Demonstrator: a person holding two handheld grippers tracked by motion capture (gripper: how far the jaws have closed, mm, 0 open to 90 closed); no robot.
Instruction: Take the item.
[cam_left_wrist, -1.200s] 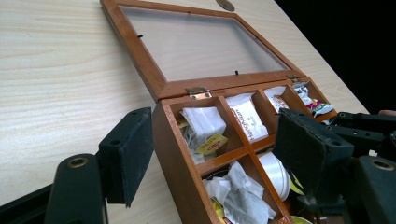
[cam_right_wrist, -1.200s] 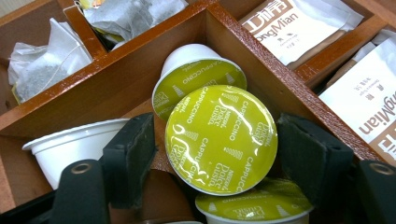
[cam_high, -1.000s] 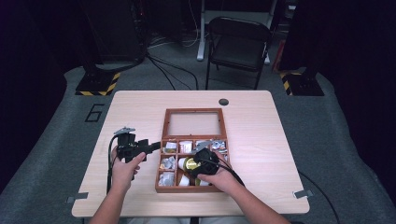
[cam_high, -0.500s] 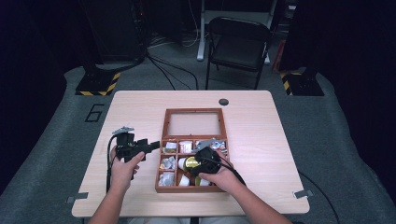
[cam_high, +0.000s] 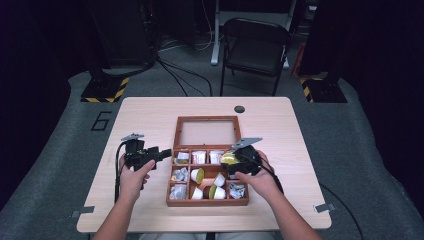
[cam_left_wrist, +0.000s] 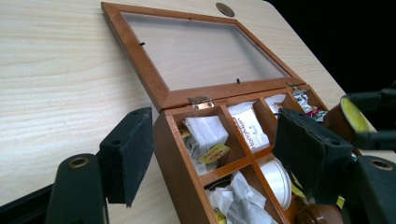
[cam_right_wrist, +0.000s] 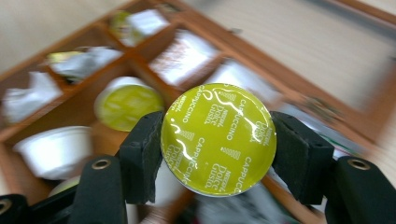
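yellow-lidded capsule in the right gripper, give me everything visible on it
The capsule is a round coffee pod with a glossy yellow-green foil lid printed "Cappuccino" in white. The right gripper clamps it by its sides between both black pads, lid toward that gripper's camera. It hangs above the wooden box, touching nothing else.

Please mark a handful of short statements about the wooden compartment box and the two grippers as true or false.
1. The right gripper holds a round coffee capsule with a yellow-green foil lid. True.
2. The brown wooden compartment box has its glass-paned lid shut. False: the lid lies open, flat on the table behind the compartments.
3. The left gripper straddles the box's near left corner, one jaw outside the wall. True.
4. The light wooden table is round. False: it is rectangular with rounded corners.
5. The left gripper holds a capsule. False: no capsule is between its jaws.
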